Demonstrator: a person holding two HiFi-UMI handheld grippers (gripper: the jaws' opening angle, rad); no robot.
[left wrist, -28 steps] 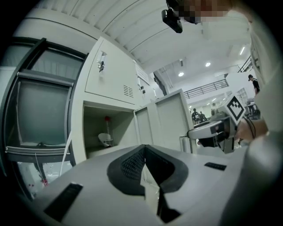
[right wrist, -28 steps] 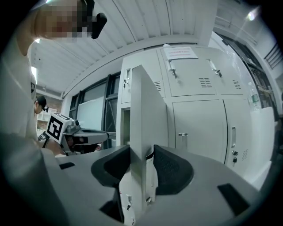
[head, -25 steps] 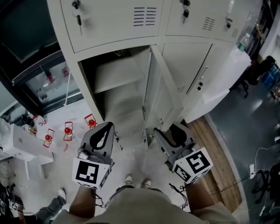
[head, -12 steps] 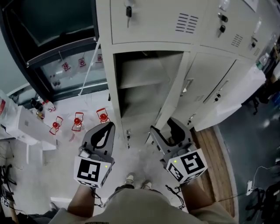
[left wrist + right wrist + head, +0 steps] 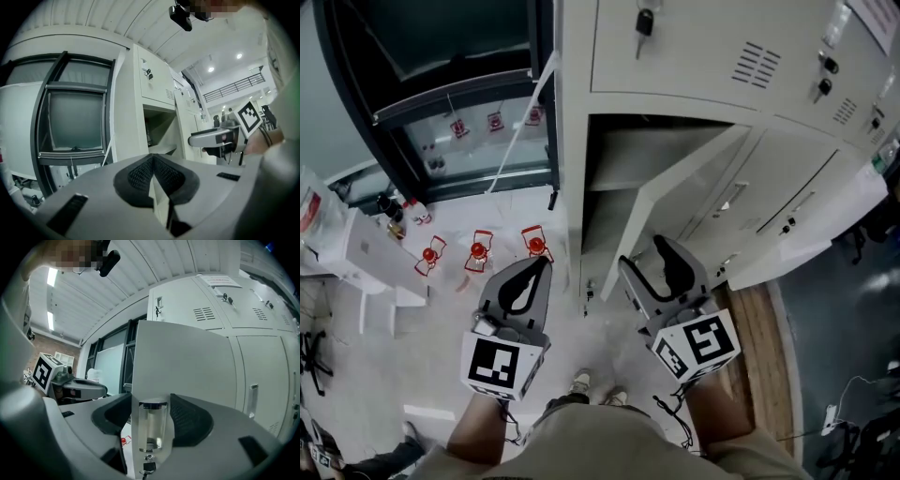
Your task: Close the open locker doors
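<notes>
The lower locker's door [image 5: 680, 202] stands partly open, angled out from its compartment [image 5: 614, 183]. My right gripper [image 5: 639, 261] sits at the door's free edge. In the right gripper view the door [image 5: 187, 362] fills the middle, and its recessed handle [image 5: 152, 425] lies between the jaws. Those jaws are opening and their pads stand off the door. My left gripper [image 5: 540, 266] hangs shut and empty in front of the locker's left post. In the left gripper view its tips [image 5: 153, 158] meet, with the open compartment [image 5: 159, 133] and the right gripper [image 5: 213, 138] beyond.
Closed lockers [image 5: 792, 192] continue to the right, and keys [image 5: 644, 21] hang from the upper door. A dark framed window [image 5: 441, 84] is at left, with a white table [image 5: 352, 253] and red-capped stands [image 5: 478, 251] on the floor. A wooden strip [image 5: 759, 361] lies at right.
The locker door has swung from pointing straight out toward the compartment, with the right gripper following its edge. The lockers have shifted right in the head view. The left gripper has kept its place.
</notes>
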